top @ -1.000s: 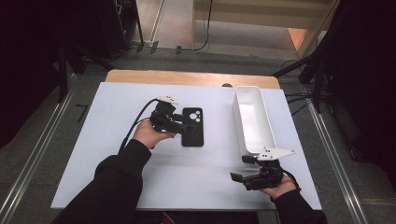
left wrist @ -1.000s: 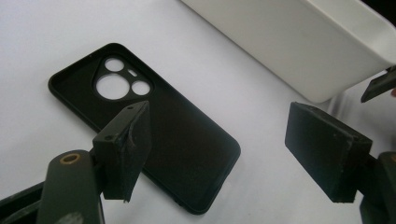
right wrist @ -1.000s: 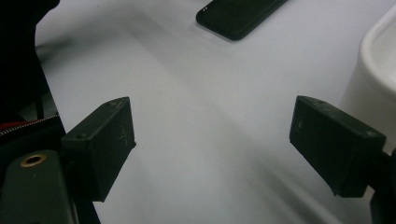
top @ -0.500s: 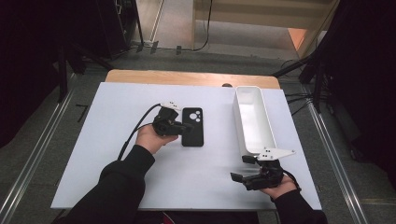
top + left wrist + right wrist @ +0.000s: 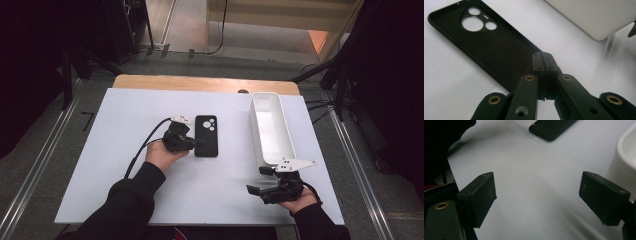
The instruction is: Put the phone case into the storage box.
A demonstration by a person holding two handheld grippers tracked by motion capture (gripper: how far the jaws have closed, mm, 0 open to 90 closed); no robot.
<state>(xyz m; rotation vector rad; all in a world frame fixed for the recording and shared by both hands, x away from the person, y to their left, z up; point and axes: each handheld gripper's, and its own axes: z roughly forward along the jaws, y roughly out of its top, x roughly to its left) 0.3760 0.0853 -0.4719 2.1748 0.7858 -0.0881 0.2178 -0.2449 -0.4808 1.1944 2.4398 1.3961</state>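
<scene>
A black phone case [image 5: 206, 136] lies inside up on the white table, its camera cut-outs at the far end. My left gripper [image 5: 196, 142] reaches it from the left, low over its near half. In the left gripper view the jaws [image 5: 544, 62] are pressed together, tips over the case [image 5: 481, 42] near its end. I see nothing between them. My right gripper [image 5: 257, 180] rests near the front right of the table, wide open and empty. In the right gripper view [image 5: 537, 192] only bare table lies between the pads, with the case [image 5: 551, 128] far ahead.
A long white bin [image 5: 270, 127] stands lengthways at the right, just beyond the right gripper; it also shows in the left gripper view [image 5: 594, 15] and the right gripper view [image 5: 626, 152]. A wooden strip [image 5: 200, 84] edges the table's far side. The left gripper's cable trails to the left.
The left hand has sunk a little toward the table beside the case, and its jaws have come together. The right hand has stayed where it was.
</scene>
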